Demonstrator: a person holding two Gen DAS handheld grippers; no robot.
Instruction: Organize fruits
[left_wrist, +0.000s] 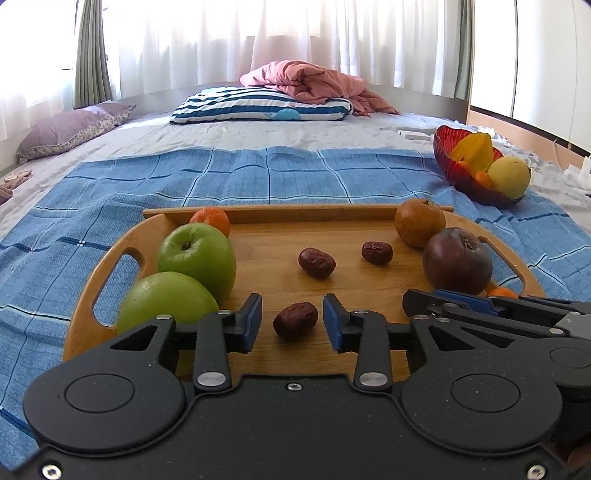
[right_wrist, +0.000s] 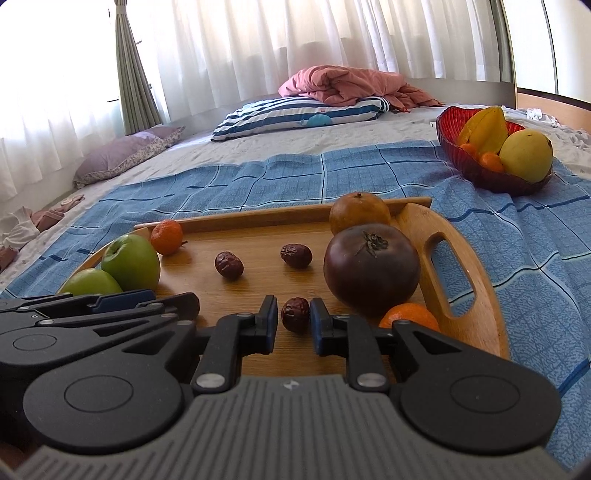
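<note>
Setting: a bed (left_wrist: 258, 140) covered by a blue checked blanket (left_wrist: 258, 173); a wooden tray (left_wrist: 369, 218) with cut-out handles lies on the blanket
Left gripper (left_wrist: 292, 323): low over the tray's near edge, jaws released, with a gap on both sides of the near date (left_wrist: 295, 319) that sits between the blue pads
Right gripper (right_wrist: 293, 321): just beside the left one, over the same part of the tray; jaws apart and closely flanking the near date, contact cannot be told
Near date: lying on the tray floor at its near edge, not lifted
Other dates: two more (left_wrist: 317, 262) (left_wrist: 376, 252) lie apart from each other in the middle of the tray
Green apples: two (left_wrist: 196, 256) (left_wrist: 168, 301) touching each other at the tray's left side
Far tangerine (left_wrist: 210, 220): in the far left corner, behind the apples
Brown round fruit (left_wrist: 420, 221): at the far right of the tray, next to the dark purple fruit (left_wrist: 457, 260)
Near tangerine (right_wrist: 409, 319): at the tray's near right, just beside the dark purple fruit and the right gripper
Red bowl (left_wrist: 443, 155): on the blanket, well apart from the tray to the far right, holding a starfruit (left_wrist: 476, 149), a yellow fruit (left_wrist: 509, 176) and small orange fruits (right_wrist: 491, 161)
Background: striped pillow (left_wrist: 258, 107), pink quilt (left_wrist: 314, 83), purple pillow (left_wrist: 70, 127), white curtains (left_wrist: 221, 37)
</note>
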